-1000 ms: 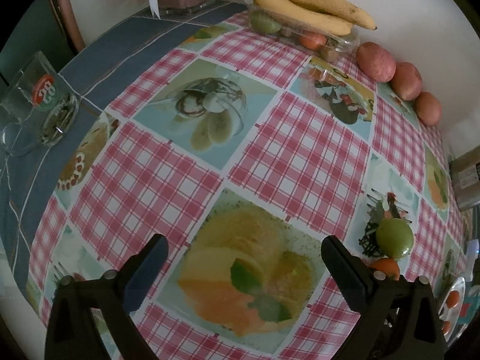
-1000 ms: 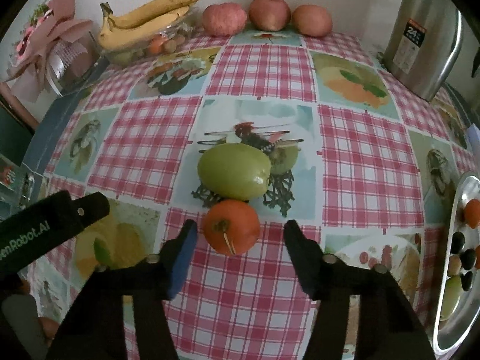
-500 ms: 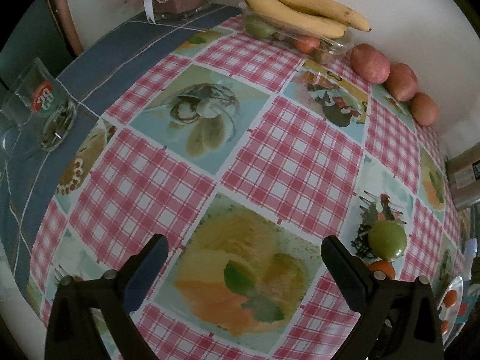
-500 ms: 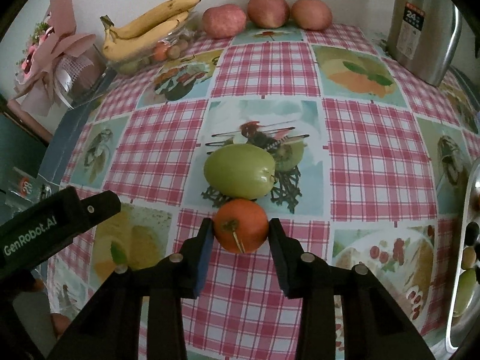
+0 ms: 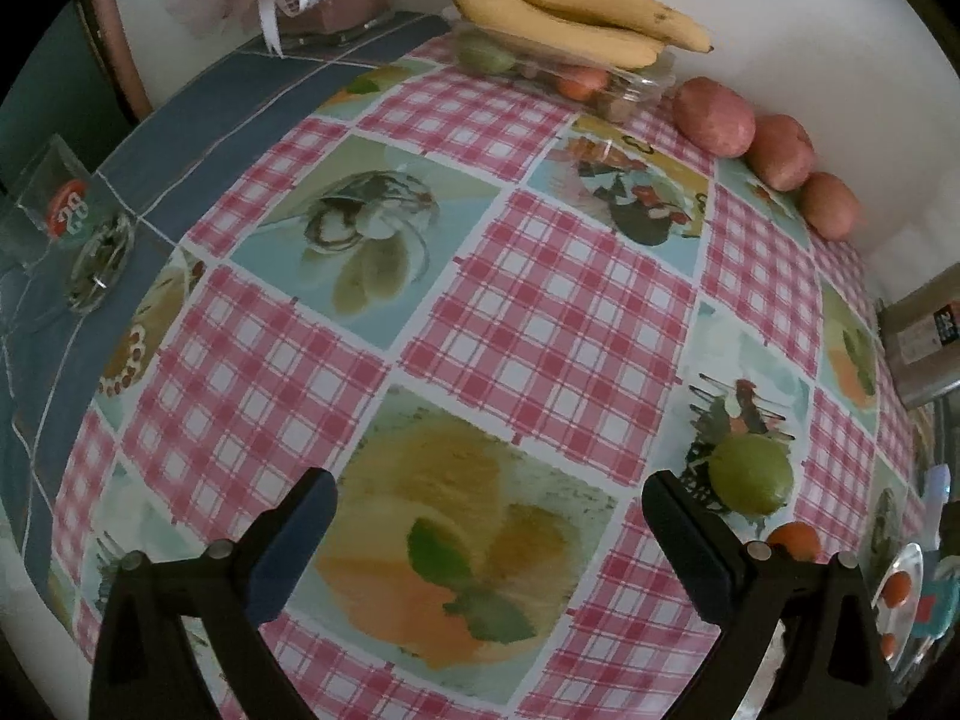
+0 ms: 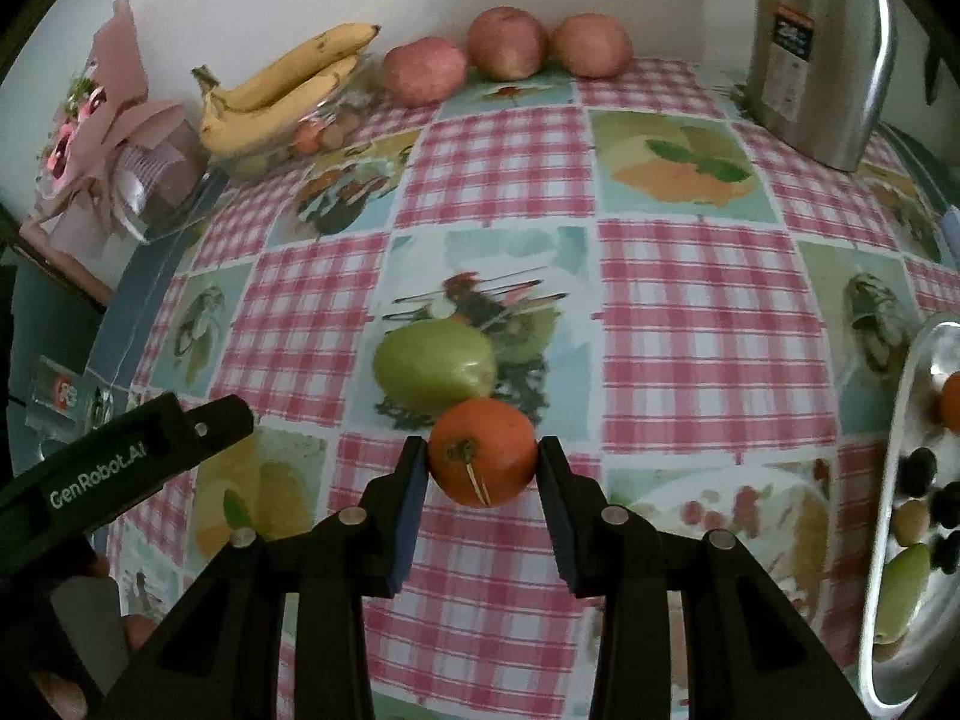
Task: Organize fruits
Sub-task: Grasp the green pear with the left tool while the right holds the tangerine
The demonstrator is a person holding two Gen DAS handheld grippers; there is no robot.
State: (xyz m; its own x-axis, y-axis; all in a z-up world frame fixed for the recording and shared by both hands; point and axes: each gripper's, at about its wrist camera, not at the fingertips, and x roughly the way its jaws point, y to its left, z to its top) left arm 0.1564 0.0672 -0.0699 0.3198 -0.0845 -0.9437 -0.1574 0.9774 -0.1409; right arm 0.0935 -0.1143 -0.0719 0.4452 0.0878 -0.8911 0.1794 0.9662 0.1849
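Right wrist view: the right gripper clamps an orange fruit between its blue-faced pads, one pad on each flank. The fruit is close to round, so no long axis can be given; its brown stem end with a pale stalk faces the camera and slightly downward. Whether it touches the checked tablecloth cannot be told. Just behind it lies a green fruit, its long axis running left to right across the view, on a printed picture square.

Legible writing: the left gripper body, entering at lower left of the right view, carries "GenRobot.AI" in white. The steel kettle at upper right bears a dark label with large digits that are too blurred to read. A glass at the table's left edge shows a red round mark with white figures, not legible.

Left wrist view: the left gripper's fingers stand wide apart with nothing between them, above a printed citrus square.

Against the back wall: a bunch of bananas resting on a clear plastic box of small fruits, and three red apples in a row. At the right edge a metal tray holds small dark, orange and green fruits.
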